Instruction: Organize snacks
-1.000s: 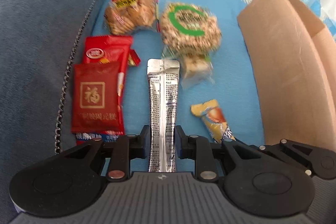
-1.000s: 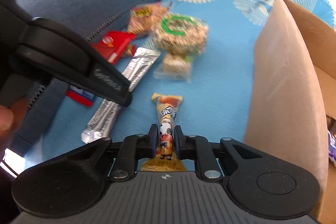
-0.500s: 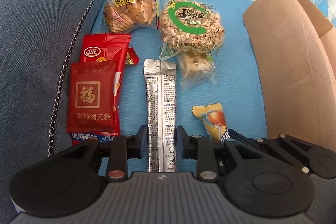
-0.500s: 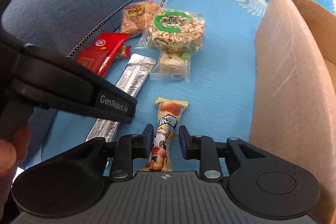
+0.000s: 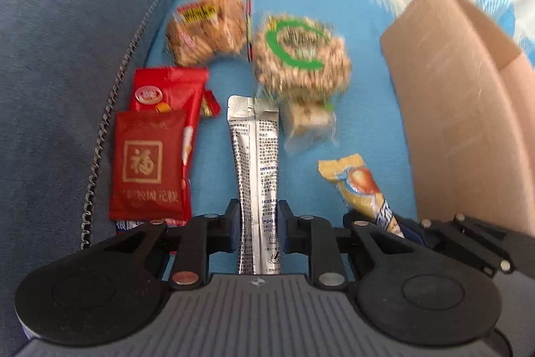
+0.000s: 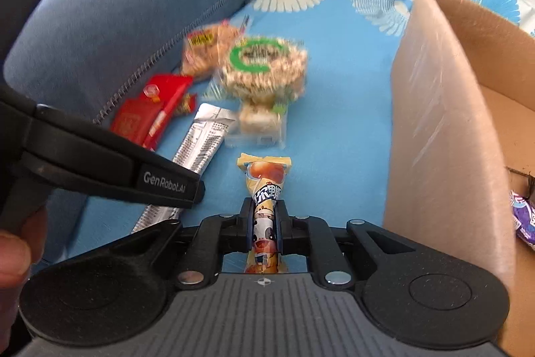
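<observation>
Snack packets lie on a blue sheet. My left gripper [image 5: 257, 223] is shut on a silver stick sachet [image 5: 254, 163], which also shows in the right wrist view [image 6: 204, 139]. My right gripper [image 6: 263, 223] is shut on a yellow cartoon snack stick [image 6: 265, 189], seen in the left wrist view [image 5: 361, 189] too. A brown cardboard box [image 6: 444, 129] stands at the right, close to my right gripper; it shows in the left wrist view [image 5: 461, 122] too.
Red packets [image 5: 150, 156], a cracker bag [image 5: 207, 25], a round rice cake with a green ring [image 5: 301, 56] and a small clear-wrapped cake [image 5: 307, 122] lie ahead. A blue-grey cushion [image 5: 67, 56] bounds the left. A purple packet [image 6: 523, 216] lies in the box.
My right gripper has closed on the yellow snack stick and lifted it slightly. My left gripper stays shut on the silver sachet; both views are blurred by motion.
</observation>
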Tool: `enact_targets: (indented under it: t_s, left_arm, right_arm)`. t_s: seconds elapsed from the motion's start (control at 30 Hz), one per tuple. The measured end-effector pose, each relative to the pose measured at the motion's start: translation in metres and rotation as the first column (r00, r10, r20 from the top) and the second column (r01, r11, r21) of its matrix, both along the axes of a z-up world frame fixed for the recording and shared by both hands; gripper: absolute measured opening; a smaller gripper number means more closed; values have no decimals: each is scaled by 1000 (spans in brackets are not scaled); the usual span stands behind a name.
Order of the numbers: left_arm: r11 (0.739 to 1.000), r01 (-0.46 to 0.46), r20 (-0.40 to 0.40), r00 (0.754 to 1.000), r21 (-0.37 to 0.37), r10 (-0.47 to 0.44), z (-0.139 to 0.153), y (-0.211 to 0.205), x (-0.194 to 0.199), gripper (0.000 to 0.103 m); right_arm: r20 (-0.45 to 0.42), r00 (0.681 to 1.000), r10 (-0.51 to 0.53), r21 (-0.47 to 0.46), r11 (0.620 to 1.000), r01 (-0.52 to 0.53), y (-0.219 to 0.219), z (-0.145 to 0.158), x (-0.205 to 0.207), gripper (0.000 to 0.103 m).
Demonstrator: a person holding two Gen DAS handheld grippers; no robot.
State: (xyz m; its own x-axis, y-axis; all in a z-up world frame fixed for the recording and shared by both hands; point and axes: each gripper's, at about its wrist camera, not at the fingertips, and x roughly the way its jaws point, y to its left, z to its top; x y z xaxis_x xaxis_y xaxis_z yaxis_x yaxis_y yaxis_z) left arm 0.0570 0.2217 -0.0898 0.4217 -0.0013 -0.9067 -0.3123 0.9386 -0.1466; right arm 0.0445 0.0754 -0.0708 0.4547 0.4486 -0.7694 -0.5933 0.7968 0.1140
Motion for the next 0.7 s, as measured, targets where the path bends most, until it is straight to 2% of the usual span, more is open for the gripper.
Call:
enact_targets:
  t_s: [0.13, 0.17, 0.27, 0.37, 0.43, 0.5, 0.7]
  left_arm:
    - [999, -30, 74, 997, -18, 31, 12, 4, -6, 18]
    - [999, -34, 90, 995, -18, 35, 15, 5, -7, 3]
    - [999, -39, 141, 989, -28, 43, 23, 5, -12, 2]
    - [999, -33, 137, 990, -41, 38, 22, 4, -13, 2]
    - [998, -39, 113, 993, -49, 44, 22, 4, -13, 10]
    - [997, -54, 91, 994, -55, 59, 21, 3, -13, 32]
    - [995, -88, 19, 996, -39, 89, 8, -1, -5, 42]
  right_arm:
    - [51, 999, -4, 80, 997, 0, -9, 16, -6, 12]
    - [64, 998, -7, 105, 995, 0, -13, 20, -8, 12]
    - [88, 996, -7, 157, 988, -7, -21, 30, -10, 12]
    - [90, 996, -1, 163, 986, -14, -25, 33, -11, 12]
    - [91, 996, -3, 160, 987, -12, -28, 34, -11, 12]
    - [97, 995, -9, 172, 985, -8, -29, 37, -11, 12]
    - [131, 991, -32, 197, 980, 6, -34, 43, -13, 13]
